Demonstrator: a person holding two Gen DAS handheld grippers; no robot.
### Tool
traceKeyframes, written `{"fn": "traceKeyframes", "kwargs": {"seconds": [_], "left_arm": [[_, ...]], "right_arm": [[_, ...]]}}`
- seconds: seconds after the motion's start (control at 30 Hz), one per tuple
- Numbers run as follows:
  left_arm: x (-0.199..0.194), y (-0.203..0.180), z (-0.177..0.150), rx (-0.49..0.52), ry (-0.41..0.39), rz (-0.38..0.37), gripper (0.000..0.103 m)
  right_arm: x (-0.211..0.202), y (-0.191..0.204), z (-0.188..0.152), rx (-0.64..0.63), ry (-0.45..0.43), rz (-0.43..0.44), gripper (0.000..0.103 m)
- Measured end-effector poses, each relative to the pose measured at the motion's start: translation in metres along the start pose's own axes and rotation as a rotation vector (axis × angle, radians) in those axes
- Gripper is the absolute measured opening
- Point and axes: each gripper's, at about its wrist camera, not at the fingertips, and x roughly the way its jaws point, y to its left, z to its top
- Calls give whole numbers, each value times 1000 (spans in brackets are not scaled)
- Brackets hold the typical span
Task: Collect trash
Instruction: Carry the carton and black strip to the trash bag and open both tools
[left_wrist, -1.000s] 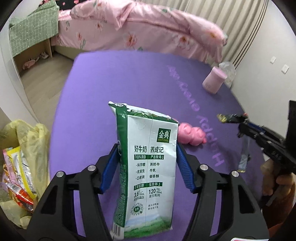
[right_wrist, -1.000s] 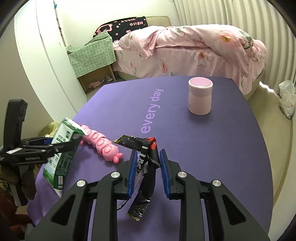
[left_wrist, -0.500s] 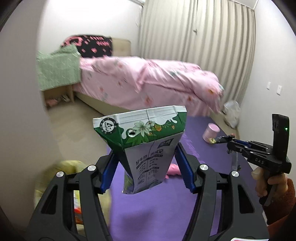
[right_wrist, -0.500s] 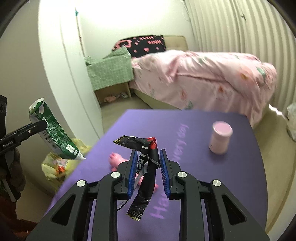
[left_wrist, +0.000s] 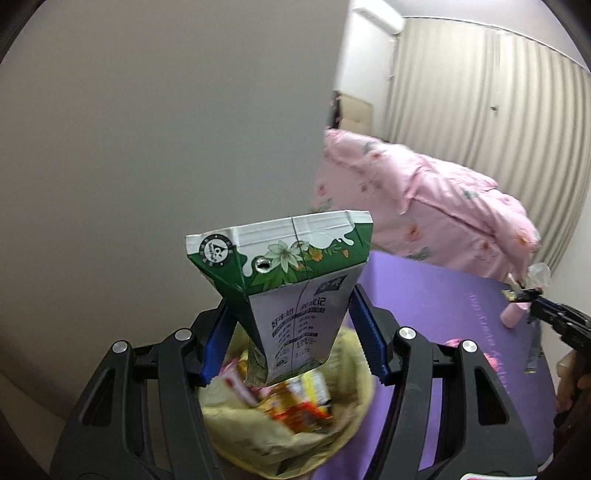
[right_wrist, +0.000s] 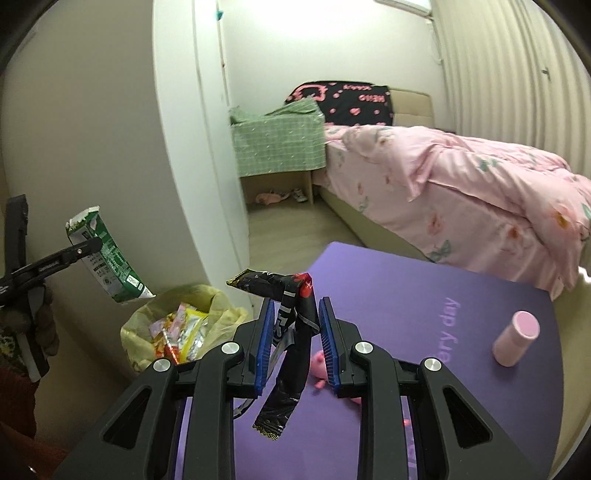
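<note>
My left gripper (left_wrist: 293, 332) is shut on a flattened green and white milk carton (left_wrist: 291, 291), which hangs in the air right above a yellow trash bag (left_wrist: 295, 417) full of colourful wrappers. From the right wrist view the same carton (right_wrist: 107, 258) hovers up and left of the bag (right_wrist: 181, 325), which stands on the floor beside the purple table (right_wrist: 424, 306). My right gripper (right_wrist: 295, 328) is shut on a crumpled black wrapper (right_wrist: 291, 332) with red print, held above the table's near left part. A pink toy (right_wrist: 317, 363) lies on the table behind that wrapper.
A pink cup (right_wrist: 517, 338) stands on the table's right side. A white wall corner (right_wrist: 177, 155) rises just behind the trash bag. A bed with pink bedding (right_wrist: 461, 184) and a green-covered cabinet (right_wrist: 277, 140) lie beyond the table.
Both grippers have risen and swung left. The milk carton has left the table and now hangs over the trash bag. The black wrapper has moved leftward with the right gripper.
</note>
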Motion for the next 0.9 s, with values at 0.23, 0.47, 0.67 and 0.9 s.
{"fn": "traceKeyframes", "kwargs": {"seconds": [0.23, 0.47, 0.67, 0.9], "left_arm": [[72, 13, -36, -31, 142, 3, 57], [128, 2, -66, 0, 239, -5, 57], [140, 3, -79, 8, 281, -2, 57], [114, 19, -70, -45, 257, -59, 60]], "right_arm": [[31, 16, -6, -35, 70, 4, 24], [57, 18, -13, -33, 126, -8, 24], [71, 18, -17, -16, 155, 0, 24], [79, 25, -15, -28, 163, 10, 24]]}}
